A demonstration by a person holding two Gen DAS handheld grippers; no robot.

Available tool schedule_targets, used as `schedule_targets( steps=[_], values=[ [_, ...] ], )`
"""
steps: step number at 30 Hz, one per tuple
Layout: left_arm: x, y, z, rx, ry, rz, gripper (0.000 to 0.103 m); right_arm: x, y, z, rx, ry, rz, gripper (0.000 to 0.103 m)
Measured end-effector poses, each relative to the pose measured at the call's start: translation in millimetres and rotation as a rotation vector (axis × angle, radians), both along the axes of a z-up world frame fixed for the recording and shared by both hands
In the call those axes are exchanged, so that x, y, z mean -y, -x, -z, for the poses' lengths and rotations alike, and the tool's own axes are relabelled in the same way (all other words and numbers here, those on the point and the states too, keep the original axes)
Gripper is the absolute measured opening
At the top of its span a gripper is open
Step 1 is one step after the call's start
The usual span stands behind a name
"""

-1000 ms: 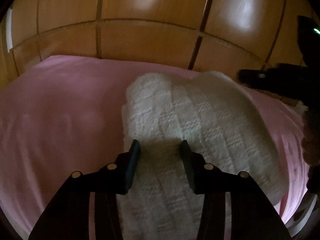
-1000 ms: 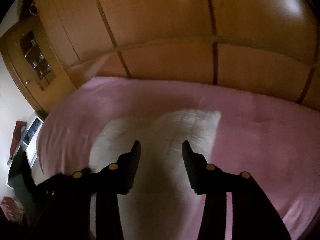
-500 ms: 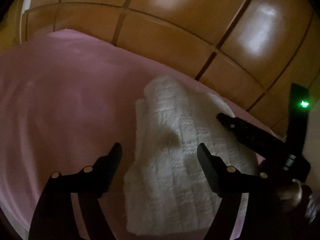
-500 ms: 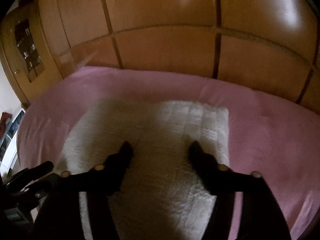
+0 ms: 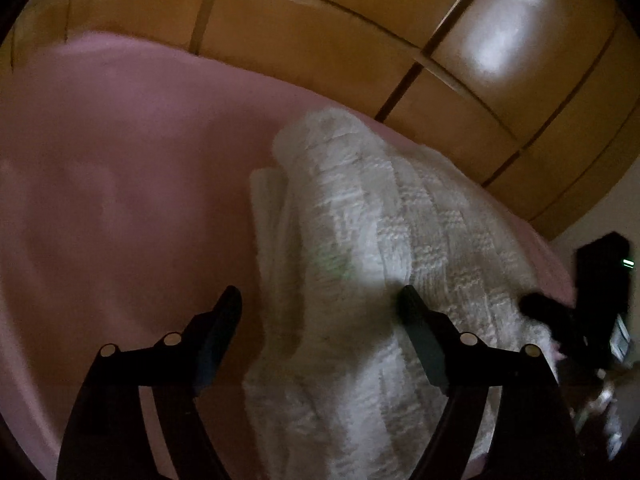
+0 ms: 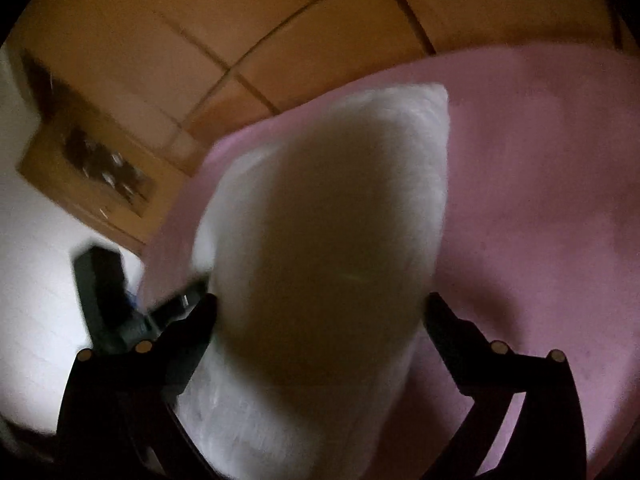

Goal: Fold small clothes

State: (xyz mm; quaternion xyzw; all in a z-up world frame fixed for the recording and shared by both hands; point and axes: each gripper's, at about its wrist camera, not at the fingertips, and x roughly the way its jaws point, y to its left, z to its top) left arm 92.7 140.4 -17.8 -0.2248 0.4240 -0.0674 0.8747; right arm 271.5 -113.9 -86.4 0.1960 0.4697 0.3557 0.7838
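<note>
- White knitted cloth (image 5: 392,280) lies folded over on the pink bed (image 5: 120,200) (wardrobe behind).
- Left tool (image 5: 320,308) and right tool (image 6: 320,312), jaws just widened, straddle it, gripping nothing.
- Folding looks partly done.

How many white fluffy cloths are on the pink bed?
1. The white knitted cloth lies folded on the pink bed, right in front of both grippers. Anything tucked under it would be hidden.

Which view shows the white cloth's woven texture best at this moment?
The left wrist view: the white cloth lies folded on the pink bedsheet, its checked weave and layered edge sharp. The right wrist view shows the same cloth only as a blurred, shadowed shape, no weave readable.
</note>
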Motion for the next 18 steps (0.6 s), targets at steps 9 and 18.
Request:
schedule_targets(
  steps=[9,18],
  values=[
    [-20.4,-4.9,24.3,0.015,0.245,0.074,0.074,-38.9,-53.2,6.8,-0.093,-0.016,-0.185,0.1],
    [-7.0,-0.8,16.8,0.093,0.411,0.163,0.048,-30.0,-10.3,-28.9,0.108,0.059,-0.112,0.06]
  ],
)
